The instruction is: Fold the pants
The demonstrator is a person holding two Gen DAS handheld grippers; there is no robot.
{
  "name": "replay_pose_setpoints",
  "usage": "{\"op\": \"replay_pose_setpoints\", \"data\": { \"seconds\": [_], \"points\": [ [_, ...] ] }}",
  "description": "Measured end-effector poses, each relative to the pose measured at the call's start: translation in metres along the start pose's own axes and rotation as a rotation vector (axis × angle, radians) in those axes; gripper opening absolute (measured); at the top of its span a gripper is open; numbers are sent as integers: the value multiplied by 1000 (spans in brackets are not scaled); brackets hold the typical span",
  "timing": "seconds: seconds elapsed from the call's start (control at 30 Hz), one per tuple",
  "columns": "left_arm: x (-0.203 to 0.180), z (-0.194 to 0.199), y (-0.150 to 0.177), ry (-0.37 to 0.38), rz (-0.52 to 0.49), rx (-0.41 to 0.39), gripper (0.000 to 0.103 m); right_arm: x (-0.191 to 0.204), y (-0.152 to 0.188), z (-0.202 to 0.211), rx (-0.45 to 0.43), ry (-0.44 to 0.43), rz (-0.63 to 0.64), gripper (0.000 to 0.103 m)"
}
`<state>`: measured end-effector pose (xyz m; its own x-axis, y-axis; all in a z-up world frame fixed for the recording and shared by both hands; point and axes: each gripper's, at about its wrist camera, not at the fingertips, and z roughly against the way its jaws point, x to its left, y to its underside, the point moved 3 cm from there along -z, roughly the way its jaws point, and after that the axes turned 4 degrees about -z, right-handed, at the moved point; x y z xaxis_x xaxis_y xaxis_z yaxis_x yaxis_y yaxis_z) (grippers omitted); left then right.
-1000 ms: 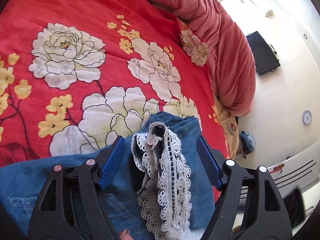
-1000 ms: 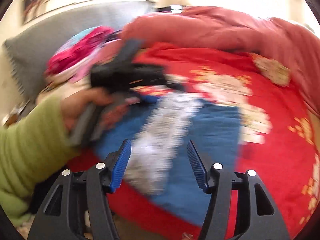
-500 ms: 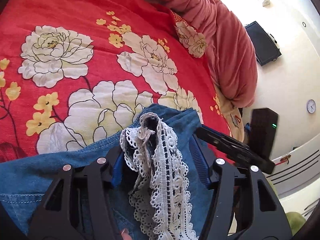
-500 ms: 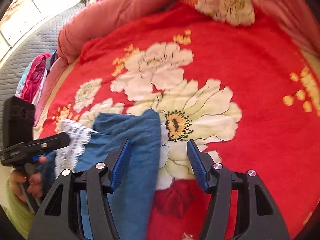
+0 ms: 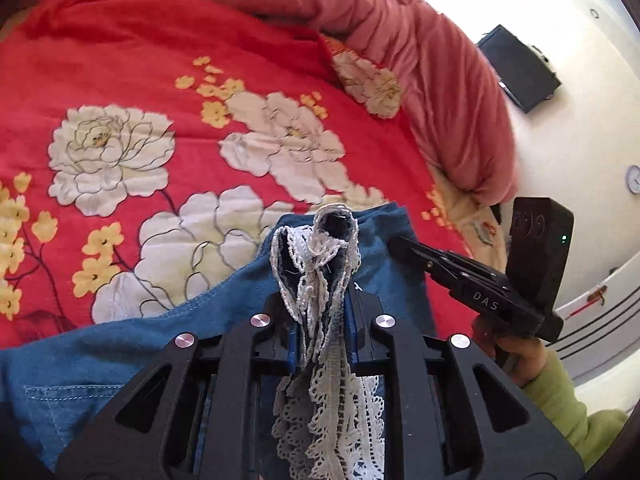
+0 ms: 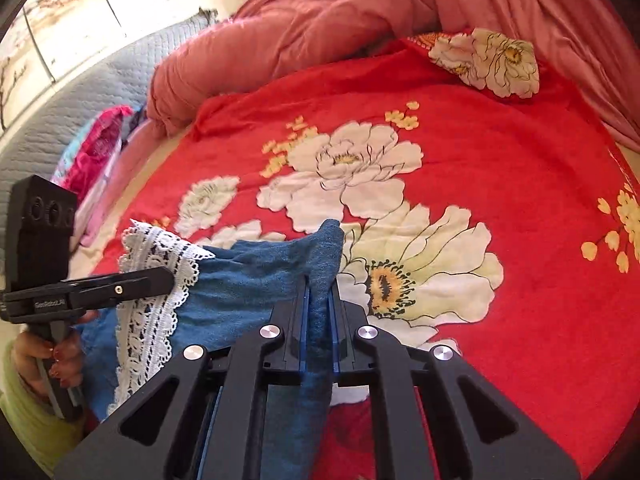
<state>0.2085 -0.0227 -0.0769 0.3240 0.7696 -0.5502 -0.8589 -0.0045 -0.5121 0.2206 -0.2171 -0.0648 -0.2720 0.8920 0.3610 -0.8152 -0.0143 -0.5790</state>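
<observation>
The pants (image 5: 120,364), blue denim with a white lace trim (image 5: 332,392), are laid on the red floral bedspread (image 5: 160,80). The left gripper (image 5: 322,320) is clamped on the lace-edged hem. The right gripper (image 6: 318,320) is closed on a denim edge beside it. The fabric between the two grips appears slightly raised, though distortion limits certainty.

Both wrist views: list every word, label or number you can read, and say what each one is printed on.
"DAS": on the black body of the right tool, seen in the left wrist view.
Pale lettering on the body of the left tool, in the right wrist view: too small and blurred to read for certain.
Wall clock: its face is too small to read.
Nothing readable on the pants or the bedspread.
</observation>
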Motion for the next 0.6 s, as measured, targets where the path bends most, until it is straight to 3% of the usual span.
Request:
{"op": "replay_pose_setpoints", "data": {
  "seconds": [0.17,0.23,0.3,0.4,0.6],
  "points": [
    [20,-22,5,-66,42,52,15,-2,11,-27,54,143,54,19],
    [27,-25,5,-58,68,50,18,-4,12,-28,40,146,29,20],
    [31,-23,5,-48,90,44,19,-6,13,-22,27,176,20,37],
    [31,-13,6,-57,91,25,25,-7,14,-3,-7,178,-1,50],
    [28,24,8,-86,89,-48,32,7,31,46,-81,152,22,51]
  ]
}}
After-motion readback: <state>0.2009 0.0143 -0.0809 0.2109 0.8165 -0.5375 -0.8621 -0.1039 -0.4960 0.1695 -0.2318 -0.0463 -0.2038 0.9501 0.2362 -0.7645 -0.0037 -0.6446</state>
